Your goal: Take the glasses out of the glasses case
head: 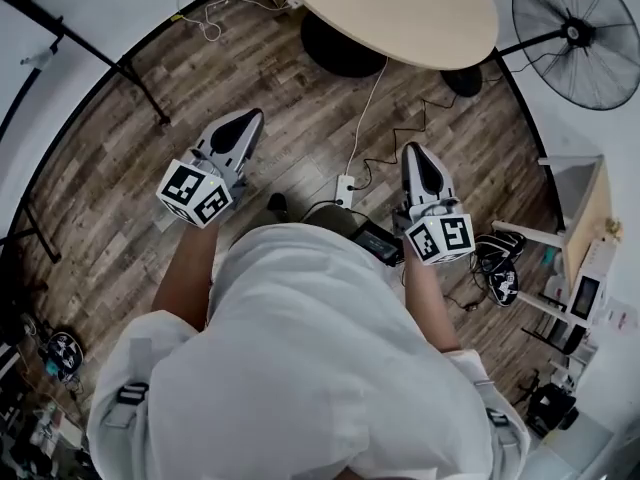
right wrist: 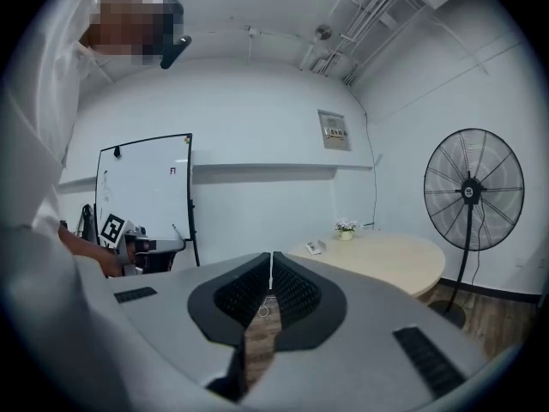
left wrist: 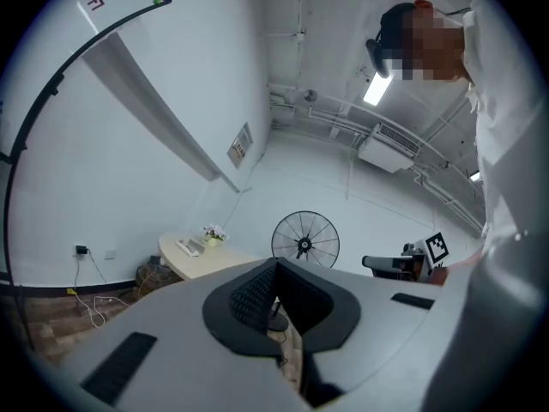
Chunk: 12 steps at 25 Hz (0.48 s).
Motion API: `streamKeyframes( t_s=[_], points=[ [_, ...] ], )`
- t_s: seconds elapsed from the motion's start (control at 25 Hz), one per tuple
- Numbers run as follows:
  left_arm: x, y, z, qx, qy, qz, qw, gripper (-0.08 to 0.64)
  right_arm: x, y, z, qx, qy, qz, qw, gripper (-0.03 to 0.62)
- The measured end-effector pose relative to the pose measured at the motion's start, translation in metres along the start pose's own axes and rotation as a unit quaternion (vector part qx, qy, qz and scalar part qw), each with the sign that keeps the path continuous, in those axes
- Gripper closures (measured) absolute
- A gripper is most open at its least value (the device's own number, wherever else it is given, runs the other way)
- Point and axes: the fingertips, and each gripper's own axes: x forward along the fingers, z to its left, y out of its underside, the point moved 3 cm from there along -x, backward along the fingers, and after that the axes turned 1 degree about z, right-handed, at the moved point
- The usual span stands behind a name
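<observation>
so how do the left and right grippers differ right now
The left gripper angles strongly rightward; the right gripper leans only slightly left. The left gripper's view has the fan just above its tips; the right gripper's view has it far to the right. Both are shut and empty.

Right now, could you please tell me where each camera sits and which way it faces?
Head view: on the person's head, facing steeply down at the wood floor; shows the white shirt, both forearms, left tool and right tool.
Left gripper view: on the left tool, looking along its shut jaws across the room; white shirt at right.
Right gripper view: on the right tool, looking along its shut jaws toward the whiteboard; white shirt at left.
Shared: all three show the round table and fan.
</observation>
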Motion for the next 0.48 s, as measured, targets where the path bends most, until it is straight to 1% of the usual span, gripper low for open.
streamKeyframes(
  t_s=[0.16, 0.32, 0.48],
  points=[
    [0.009, -0.007, 0.025, -0.005, -0.010, -0.006, 0.9999, 0.548, 0.036, -0.003, -0.003, 0.007, -0.014, -0.001, 1.000, 0.566],
    [0.027, -0.015, 0.052, -0.013, -0.013, -0.004, 0.9998, 0.548, 0.077, -0.013, -0.012, 0.030, -0.032, -0.013, 0.999, 0.566],
    [0.052, -0.027, 0.078, -0.017, -0.015, 0.000, 0.9997, 0.548, 0.127, -0.025, -0.023, 0.031, -0.055, -0.022, 0.998, 0.566]
  ],
)
